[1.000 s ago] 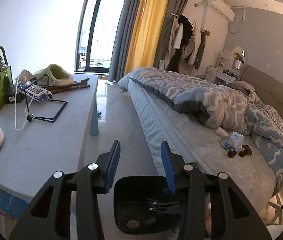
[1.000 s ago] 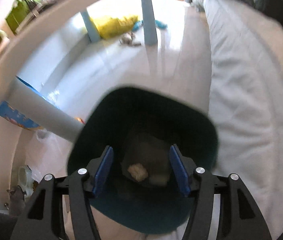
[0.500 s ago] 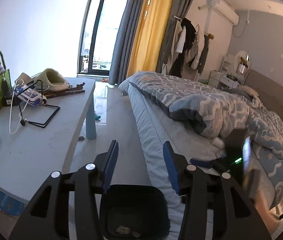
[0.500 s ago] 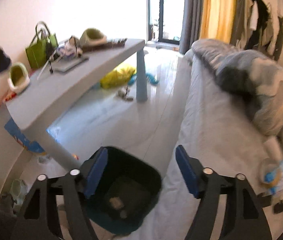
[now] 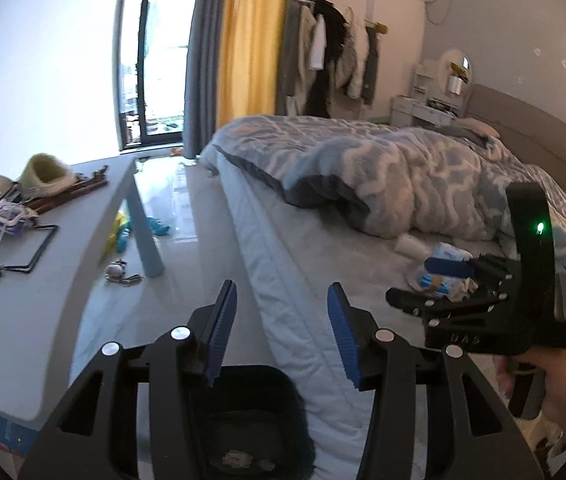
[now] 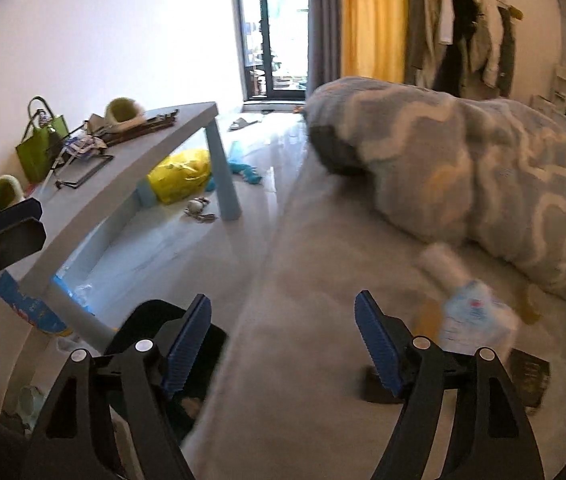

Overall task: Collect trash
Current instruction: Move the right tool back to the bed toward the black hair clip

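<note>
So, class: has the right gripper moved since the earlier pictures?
Yes. The right gripper rose off the black plastic bin toward the grey bed, jaws opening, empty.

Grey bench (image 6: 131, 168) at left, carrying a green tote bag (image 6: 41, 148), a fuzzy green slipper (image 6: 123, 112), a second slipper (image 6: 7, 194) nearer the viewer, and a black wire stand (image 6: 83, 170). Beneath it, a yellow plastic bag (image 6: 181, 174) on the glossy floor (image 6: 203, 248) (beside a blue bench leg). Bed (image 5: 323, 280) at right under a blue-and-white patterned duvet (image 5: 423, 184). Yellow curtain (image 5: 249, 40) beside the glazed door (image 5: 151, 52); what appear to be garments hang on a rack (image 5: 335, 56).
</note>
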